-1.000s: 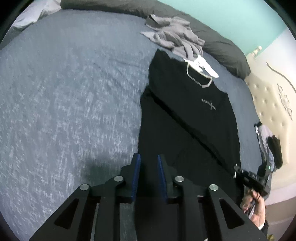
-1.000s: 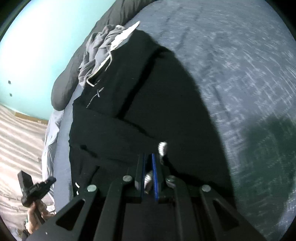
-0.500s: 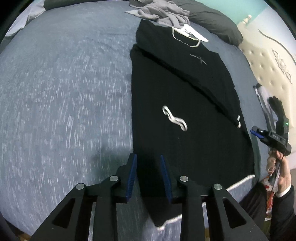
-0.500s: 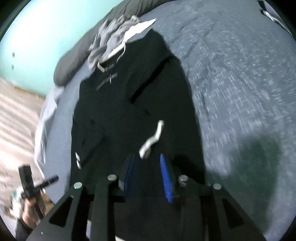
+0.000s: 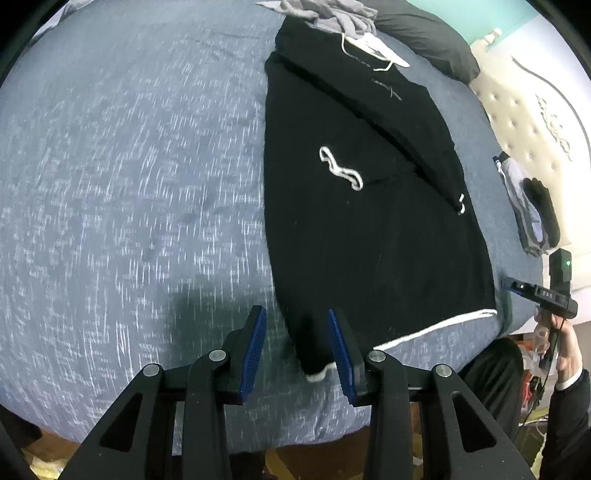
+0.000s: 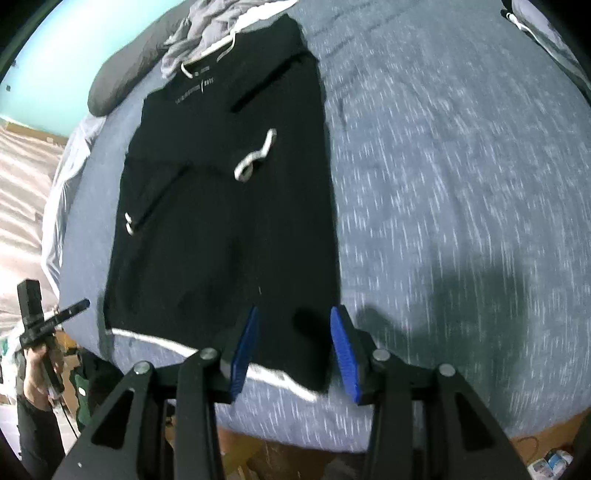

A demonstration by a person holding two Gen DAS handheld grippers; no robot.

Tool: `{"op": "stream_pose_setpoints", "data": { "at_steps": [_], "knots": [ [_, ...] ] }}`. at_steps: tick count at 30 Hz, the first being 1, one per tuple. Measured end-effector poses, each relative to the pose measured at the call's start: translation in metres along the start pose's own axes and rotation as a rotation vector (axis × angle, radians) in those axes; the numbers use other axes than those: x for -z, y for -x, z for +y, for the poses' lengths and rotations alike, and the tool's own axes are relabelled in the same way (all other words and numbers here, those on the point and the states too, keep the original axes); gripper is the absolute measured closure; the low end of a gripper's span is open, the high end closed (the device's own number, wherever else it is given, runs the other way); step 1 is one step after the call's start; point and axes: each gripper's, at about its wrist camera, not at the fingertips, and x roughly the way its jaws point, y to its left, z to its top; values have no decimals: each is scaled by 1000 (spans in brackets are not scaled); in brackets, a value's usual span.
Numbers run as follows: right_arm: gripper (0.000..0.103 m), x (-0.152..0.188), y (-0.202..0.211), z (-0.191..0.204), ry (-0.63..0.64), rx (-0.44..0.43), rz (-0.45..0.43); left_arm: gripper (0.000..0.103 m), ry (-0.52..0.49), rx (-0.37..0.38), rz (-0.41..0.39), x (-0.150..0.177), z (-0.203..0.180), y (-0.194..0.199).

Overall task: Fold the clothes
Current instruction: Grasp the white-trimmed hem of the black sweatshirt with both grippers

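- Black sweater (image 5: 373, 221) lies flat on the grey-blue bed (image 5: 129, 166), long axis running from the near bed edge up to the pillows, right of centre in the left wrist view.
- Both sleeves are folded in over the body; one white cuff (image 5: 340, 172) rests mid-chest, the other (image 5: 460, 204) near the far side seam. Judged: the side folds are done; the lengthwise fold from hem to collar is left.
- Left tool (image 5: 297, 347) stands open over the near hem corner; its jaws have just been widening. The corner sits between the blue pads, which do not press on it.
- Right tool (image 6: 293, 349) is likewise open and has just been widening, with the other hem corner and the white hem stripe (image 6: 147, 338) between the pads, unpressed.
- Edges: the hem lies just inside the near bed edge, and the floor shows below it. Little margin exists on that side.
- Open room: a wide stretch of bare bed lies beside the sweater, away from the headboard (image 5: 524, 122).
- Obstructions: a grey garment (image 5: 332, 14) touches the collar, and folded clothes (image 5: 532, 210) sit near the headboard, apart from the sweater.
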Motion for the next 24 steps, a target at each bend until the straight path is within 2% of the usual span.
{"op": "stream_pose_setpoints", "data": {
  "at_steps": [10, 24],
  "knots": [
    [61, 24, -11, -10, -40, 7, 49, 65, 36, 37, 59, 14, 5, -22],
    [61, 24, -27, -13, -73, -12, 91, 65, 52, 61, 118, 20, -1, -53]
  ]
}}
